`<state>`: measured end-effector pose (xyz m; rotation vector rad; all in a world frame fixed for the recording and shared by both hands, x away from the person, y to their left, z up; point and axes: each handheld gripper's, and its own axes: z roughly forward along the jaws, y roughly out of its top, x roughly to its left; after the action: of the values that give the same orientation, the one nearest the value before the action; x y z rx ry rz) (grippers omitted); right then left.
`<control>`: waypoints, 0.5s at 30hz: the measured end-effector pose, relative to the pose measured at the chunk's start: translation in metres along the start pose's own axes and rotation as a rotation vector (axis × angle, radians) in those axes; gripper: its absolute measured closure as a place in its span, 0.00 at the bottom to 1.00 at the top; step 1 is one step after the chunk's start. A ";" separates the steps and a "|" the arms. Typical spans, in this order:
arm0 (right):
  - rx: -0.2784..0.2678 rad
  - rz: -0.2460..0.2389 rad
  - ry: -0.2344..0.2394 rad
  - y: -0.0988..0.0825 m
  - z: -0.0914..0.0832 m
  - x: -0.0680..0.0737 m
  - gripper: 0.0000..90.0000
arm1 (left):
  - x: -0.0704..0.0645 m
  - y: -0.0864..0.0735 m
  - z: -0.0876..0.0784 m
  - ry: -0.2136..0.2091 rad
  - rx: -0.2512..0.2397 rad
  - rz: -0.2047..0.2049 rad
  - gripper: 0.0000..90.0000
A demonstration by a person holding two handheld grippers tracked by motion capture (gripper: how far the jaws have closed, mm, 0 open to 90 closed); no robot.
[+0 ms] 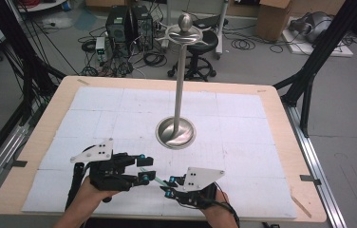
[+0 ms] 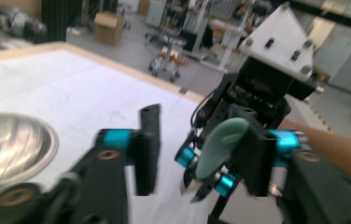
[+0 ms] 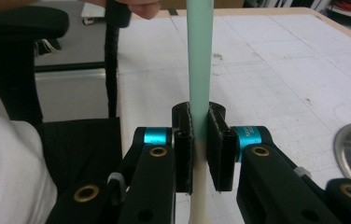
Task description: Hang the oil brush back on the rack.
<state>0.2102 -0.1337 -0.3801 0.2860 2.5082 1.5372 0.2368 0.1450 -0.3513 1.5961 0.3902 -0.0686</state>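
1. Desk (image 1: 281, 142): wood edge w/ white gridded top; steel stand (image 1: 176, 130) at centre.
2. Room: grey floor, cables, PC towers (image 1: 129, 23), stool (image 1: 200, 57).
3. Right gripper (image 3: 199, 140) clamped pale-green stick (image 3: 198, 56); left gripper (image 2: 197, 149) stood wide apart.

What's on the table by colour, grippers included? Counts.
Black, grippers: 2, left gripper and right gripper
Silver, metal stand with round base: 1
Mint green, long utensil handle clamped in the right gripper: 1
Total: 4
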 end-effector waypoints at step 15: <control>-0.152 0.096 0.165 -0.002 -0.008 -0.008 0.92 | -0.002 0.001 -0.002 -0.194 -0.103 0.068 0.49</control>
<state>0.2154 -0.1438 -0.3778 0.2711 2.5133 1.8484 0.2352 0.1470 -0.3495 1.4848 0.1862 -0.1477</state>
